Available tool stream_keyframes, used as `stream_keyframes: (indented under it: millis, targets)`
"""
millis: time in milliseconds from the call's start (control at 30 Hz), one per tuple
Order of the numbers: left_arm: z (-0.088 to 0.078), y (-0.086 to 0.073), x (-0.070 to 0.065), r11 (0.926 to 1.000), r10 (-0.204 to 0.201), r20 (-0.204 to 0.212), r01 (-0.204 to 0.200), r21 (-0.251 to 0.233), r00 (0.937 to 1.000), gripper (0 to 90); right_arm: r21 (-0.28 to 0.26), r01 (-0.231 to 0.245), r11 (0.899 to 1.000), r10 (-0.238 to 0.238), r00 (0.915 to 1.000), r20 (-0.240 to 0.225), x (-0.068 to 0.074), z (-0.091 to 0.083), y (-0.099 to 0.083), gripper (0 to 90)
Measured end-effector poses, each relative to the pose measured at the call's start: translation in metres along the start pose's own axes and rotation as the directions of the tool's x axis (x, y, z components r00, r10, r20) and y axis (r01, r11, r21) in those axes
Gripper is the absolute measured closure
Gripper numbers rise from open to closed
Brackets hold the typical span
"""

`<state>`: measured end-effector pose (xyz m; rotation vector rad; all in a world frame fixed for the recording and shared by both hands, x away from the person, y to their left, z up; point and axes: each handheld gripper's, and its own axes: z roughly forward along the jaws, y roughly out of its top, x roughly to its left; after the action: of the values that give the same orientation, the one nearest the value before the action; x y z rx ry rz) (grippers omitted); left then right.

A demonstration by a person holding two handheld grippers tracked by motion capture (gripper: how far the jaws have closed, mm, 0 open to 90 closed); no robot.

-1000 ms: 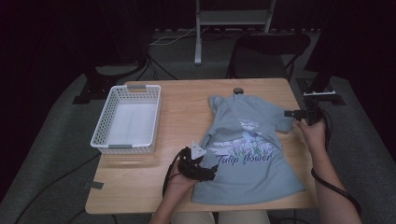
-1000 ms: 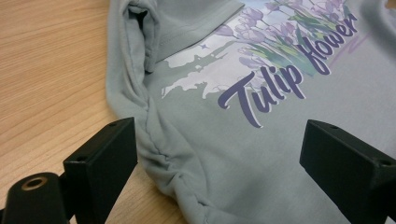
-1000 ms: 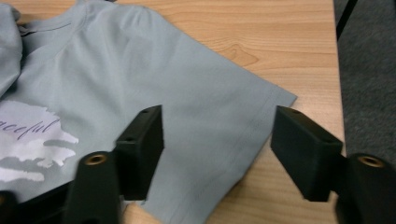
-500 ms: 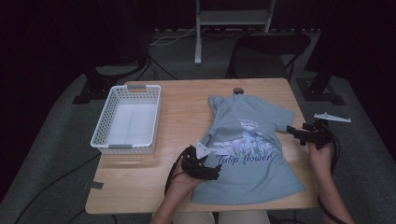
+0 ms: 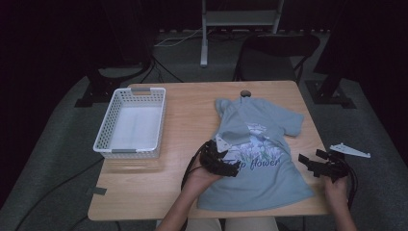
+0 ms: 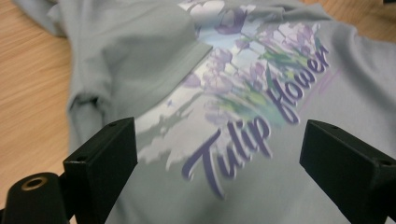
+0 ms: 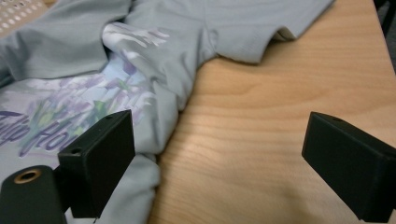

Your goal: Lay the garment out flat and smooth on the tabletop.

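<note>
T-shirt [image 5: 262, 149] lies flat right of centre in the high view, print reading "Tulip flower". I see my left gripper [image 5: 226, 166] over its lower left part, jaws wide, nothing between them. My right gripper [image 5: 312, 166] sits at the shirt's right edge; its jaws have just been opening, now wide over bare table [image 7: 280, 116], holding nothing. White basket [image 5: 130, 126] at left.

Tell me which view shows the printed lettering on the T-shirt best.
The left gripper view: "Tulip flower" lies close and legible between that gripper's open jaws. The high view shows the lettering small on the T-shirt. The right gripper view catches just its cropped start at the left edge.
</note>
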<state>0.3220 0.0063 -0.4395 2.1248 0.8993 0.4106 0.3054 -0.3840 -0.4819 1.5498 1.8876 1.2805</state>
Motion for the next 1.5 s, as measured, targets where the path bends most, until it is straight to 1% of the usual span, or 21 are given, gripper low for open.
stream_keyframes:
  millis: [100,167,200,233,267,333,367,400,433,500,600,700,767,933,1067,1133,1200,1267,1333,1433,1500]
  targets:
    - [0.015,0.020,-0.002,0.9997,0.023,-0.018,-0.023,0.004,0.9996,12.5,-0.011,-0.012,1.000,0.012,0.9997,-0.023,-0.002,-0.001,0.000,9.0]
    - [0.025,0.029,-0.003,0.9994,0.032,-0.027,-0.032,0.009,0.9991,12.7,-0.013,-0.047,0.999,0.046,0.9975,-0.053,-0.006,0.001,-0.002,10.1]
    - [0.030,0.033,-0.004,0.9992,0.038,-0.032,-0.038,0.015,0.9988,13.1,-0.016,-0.051,0.999,0.049,0.9967,-0.064,-0.007,0.000,-0.002,10.8]
    - [0.030,0.033,-0.004,0.9992,0.038,-0.032,-0.038,0.015,0.9988,14.6,-0.020,-0.049,0.999,0.047,0.9968,-0.065,-0.006,0.000,-0.003,10.8]
    - [0.041,0.040,-0.003,0.9990,0.039,-0.041,-0.038,0.022,0.9984,15.5,-0.018,-0.047,0.999,0.046,0.9964,-0.072,-0.006,0.000,-0.003,10.8]
    - [0.052,0.046,-0.001,0.9991,0.036,-0.037,-0.035,0.023,0.9987,22.7,-0.009,-0.043,0.999,0.042,0.9961,-0.078,-0.006,0.001,-0.003,10.9]
    - [0.052,0.046,-0.001,0.9991,0.036,-0.037,-0.035,0.023,0.9987,24.3,-0.009,-0.043,0.999,0.042,0.9961,-0.078,-0.006,0.001,-0.003,10.9]
    - [0.063,0.051,0.000,0.9987,0.029,-0.041,-0.028,0.042,0.9987,24.5,0.000,-0.038,0.999,0.038,0.9959,-0.082,-0.005,0.002,-0.004,10.9]
    - [0.063,0.051,0.000,0.9987,0.029,-0.041,-0.028,0.042,0.9987,24.9,0.004,-0.033,0.999,0.033,0.9963,-0.080,-0.004,0.003,-0.004,10.9]
    - [0.077,0.055,0.001,0.9974,0.033,-0.053,-0.029,0.066,0.9981,27.0,0.012,-0.027,1.000,0.028,0.9965,-0.078,-0.003,0.003,-0.004,10.9]
    - [0.085,0.057,0.003,0.9968,0.027,-0.052,-0.023,0.077,0.9983,27.1,0.014,-0.027,1.000,0.028,0.9960,-0.084,-0.003,0.004,-0.004,10.9]
    - [0.095,0.061,0.005,0.9970,0.013,-0.052,-0.009,0.077,0.9986,34.1,0.020,-0.028,0.999,0.029,0.9955,-0.090,-0.003,0.004,-0.005,10.9]
    - [0.100,0.062,0.006,0.9965,0.009,-0.050,-0.005,0.083,0.9987,35.1,0.023,-0.026,0.999,0.028,0.9958,-0.087,-0.003,0.004,-0.005,10.9]
    - [0.113,0.063,0.008,0.9954,0.002,-0.087,0.007,0.095,0.9962,35.2,0.026,-0.031,0.999,0.033,0.9955,-0.088,-0.003,0.005,-0.005,10.9]
    - [0.121,0.062,0.017,0.9936,-0.018,-0.138,0.033,0.108,0.9903,37.3,0.027,-0.032,0.999,0.034,0.9952,-0.092,-0.003,0.005,-0.005,10.9]
    - [0.124,0.060,0.020,0.9923,-0.008,-0.135,0.024,0.122,0.9909,42.2,0.030,-0.029,0.999,0.032,0.9952,-0.092,-0.003,0.005,-0.005,10.9]
    - [0.124,0.060,0.022,0.9925,-0.016,-0.111,0.029,0.119,0.9937,43.6,0.035,-0.031,0.999,0.034,0.9948,-0.096,-0.003,0.005,-0.005,10.9]
    - [0.124,0.060,0.022,0.9931,-0.009,-0.102,0.021,0.115,0.9948,50.3,0.041,-0.029,0.999,0.033,0.9946,-0.099,-0.003,0.006,-0.005,10.9]
    - [0.123,0.060,0.023,0.9942,-0.010,-0.111,0.022,0.106,0.9937,65.0,0.044,-0.028,0.999,0.032,0.9945,-0.099,-0.003,0.006,-0.005,10.9]
    - [0.122,0.060,0.028,0.9941,-0.051,-0.099,0.060,0.091,0.9938,80.8,0.049,-0.029,0.998,0.034,0.9941,-0.103,-0.003,0.007,-0.005,10.9]
    - [0.120,0.060,0.030,0.9939,-0.060,-0.098,0.069,0.087,0.9934,85.3,0.050,-0.031,0.998,0.037,0.9934,-0.109,-0.004,0.007,-0.005,10.9]
